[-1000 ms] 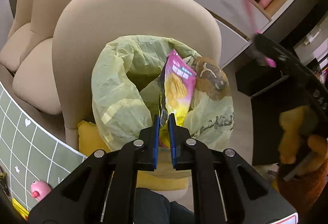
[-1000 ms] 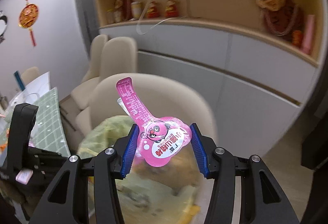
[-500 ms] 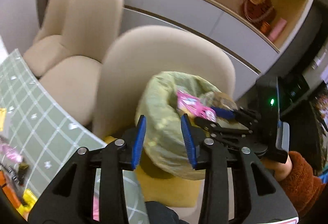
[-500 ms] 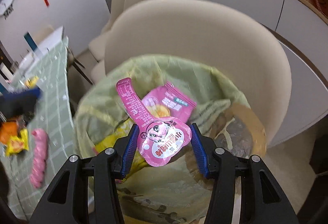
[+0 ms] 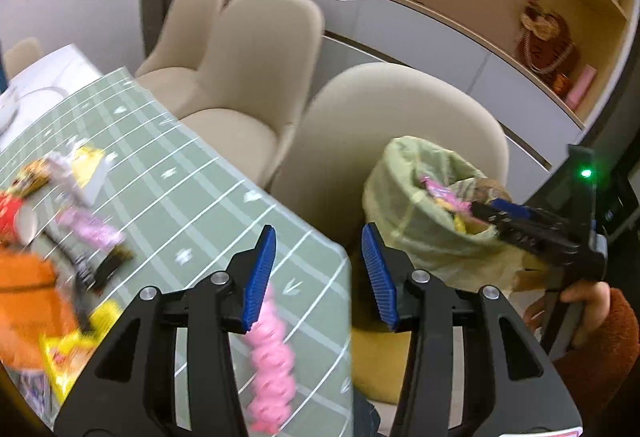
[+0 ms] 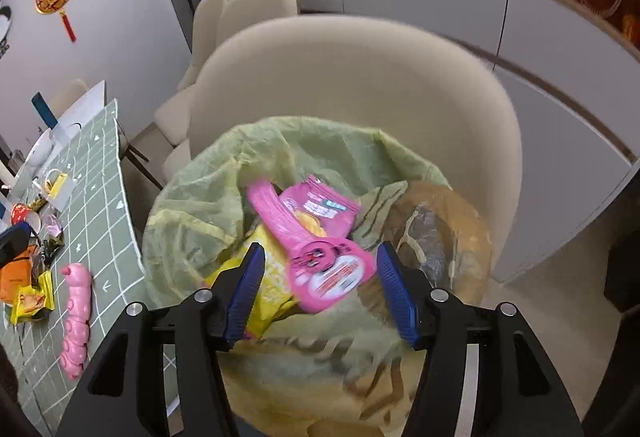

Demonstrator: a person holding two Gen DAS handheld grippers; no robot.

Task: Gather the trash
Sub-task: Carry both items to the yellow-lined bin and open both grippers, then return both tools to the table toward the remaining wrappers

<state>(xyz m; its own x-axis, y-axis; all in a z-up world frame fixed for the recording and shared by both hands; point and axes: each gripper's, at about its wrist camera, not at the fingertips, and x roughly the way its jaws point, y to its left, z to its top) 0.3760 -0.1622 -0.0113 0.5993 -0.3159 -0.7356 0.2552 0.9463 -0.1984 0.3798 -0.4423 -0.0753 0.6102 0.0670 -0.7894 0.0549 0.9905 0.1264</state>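
Observation:
A green-lined trash bin (image 6: 208, 197) sits on a beige chair (image 6: 360, 77) and holds a pink snack bag (image 6: 320, 205) and a yellow wrapper (image 6: 272, 273). My right gripper (image 6: 320, 289) is open right above the bin. A pink pouch (image 6: 320, 257) lies loose between its jaws, blurred, over the bin. The bin (image 5: 420, 205) and my right gripper (image 5: 486, 207) also show in the left wrist view. My left gripper (image 5: 318, 277) is open and empty over the table's corner, above a pink caterpillar toy (image 5: 268, 365).
The green grid tablecloth (image 5: 180, 197) carries an orange packet (image 5: 28, 301), a yellow wrapper (image 5: 68, 353), a pink wrapper (image 5: 92, 229) and other blurred litter at the left. More beige chairs (image 5: 248, 49) stand behind the table. Cabinets and shelves line the back wall.
My right gripper has opened wider and the pink pouch has come loose over the bin. My left gripper has swung left from the bin toward the table and opened wider.

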